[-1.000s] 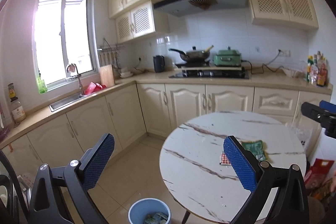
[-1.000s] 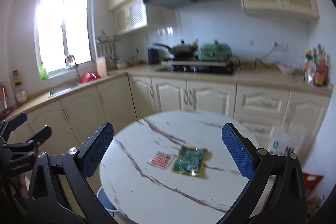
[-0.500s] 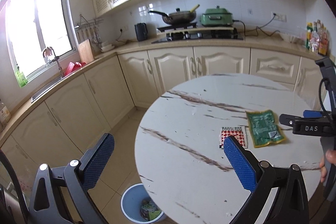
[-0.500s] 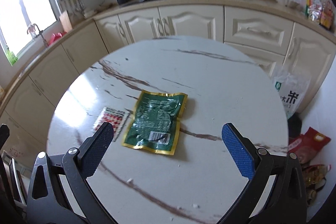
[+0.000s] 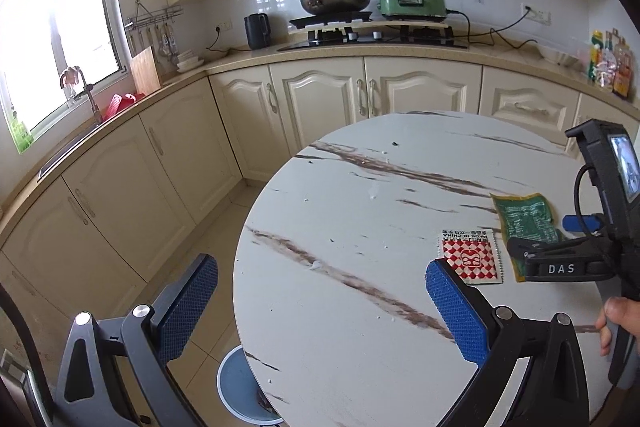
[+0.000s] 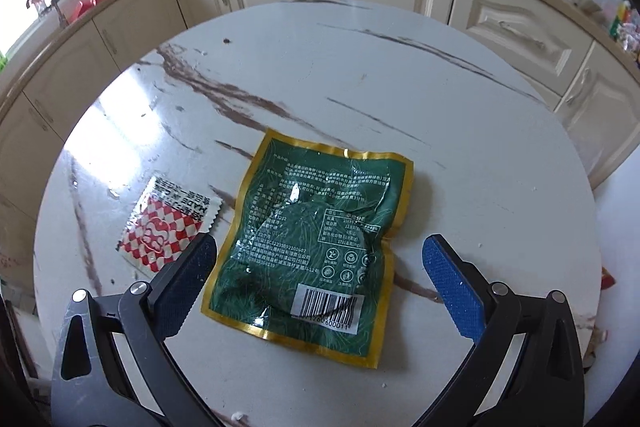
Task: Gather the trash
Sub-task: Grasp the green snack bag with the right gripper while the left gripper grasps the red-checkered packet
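- Both views have closed in on the bench since half a second ago.
- Left wrist view: left hand-held gripper hangs released over the bench's near left edge; a blue bin stands on the floor below, contents hidden.
- Right wrist view: right hand-held gripper, released, straddles the green packet; the red checkered sachet lies just left.

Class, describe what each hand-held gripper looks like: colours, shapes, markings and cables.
Each hand-held gripper, left and right, has black angular arms, silver bolts and blue textured pads. In the left view, the right one shows white "DAS" lettering, a black cable and a small screen.
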`<control>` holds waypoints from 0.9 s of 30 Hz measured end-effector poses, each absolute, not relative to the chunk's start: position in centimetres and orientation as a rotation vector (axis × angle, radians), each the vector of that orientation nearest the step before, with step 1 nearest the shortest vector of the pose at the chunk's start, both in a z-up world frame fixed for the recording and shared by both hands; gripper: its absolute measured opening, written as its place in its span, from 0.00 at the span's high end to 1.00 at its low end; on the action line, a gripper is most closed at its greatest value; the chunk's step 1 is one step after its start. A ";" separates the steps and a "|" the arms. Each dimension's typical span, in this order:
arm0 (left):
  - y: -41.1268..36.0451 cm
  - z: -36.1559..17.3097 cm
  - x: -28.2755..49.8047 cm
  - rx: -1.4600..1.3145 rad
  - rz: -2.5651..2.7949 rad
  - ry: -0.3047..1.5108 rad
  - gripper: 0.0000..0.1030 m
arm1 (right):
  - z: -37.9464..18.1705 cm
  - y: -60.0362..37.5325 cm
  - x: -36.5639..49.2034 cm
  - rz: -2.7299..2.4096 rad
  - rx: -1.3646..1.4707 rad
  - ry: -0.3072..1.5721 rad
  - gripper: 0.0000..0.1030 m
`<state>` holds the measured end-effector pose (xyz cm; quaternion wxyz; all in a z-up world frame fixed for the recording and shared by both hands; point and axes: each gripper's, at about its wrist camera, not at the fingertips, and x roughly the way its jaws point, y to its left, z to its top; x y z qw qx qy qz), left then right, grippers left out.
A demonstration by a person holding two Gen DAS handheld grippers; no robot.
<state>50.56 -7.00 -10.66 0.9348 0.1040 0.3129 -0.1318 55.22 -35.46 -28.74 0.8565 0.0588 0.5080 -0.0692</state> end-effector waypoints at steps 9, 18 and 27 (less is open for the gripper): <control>-6.4 -11.8 49.9 0.181 -0.279 0.661 0.01 | -28.6 -34.3 54.7 -0.105 0.030 1.049 0.21; -5.4 -12.2 48.0 0.164 -0.268 0.667 0.01 | -28.3 -34.0 53.9 -0.031 -0.004 1.015 0.44; -4.0 -12.5 47.7 0.159 -0.246 0.682 0.01 | -28.3 -32.8 53.8 0.032 -0.005 0.996 0.46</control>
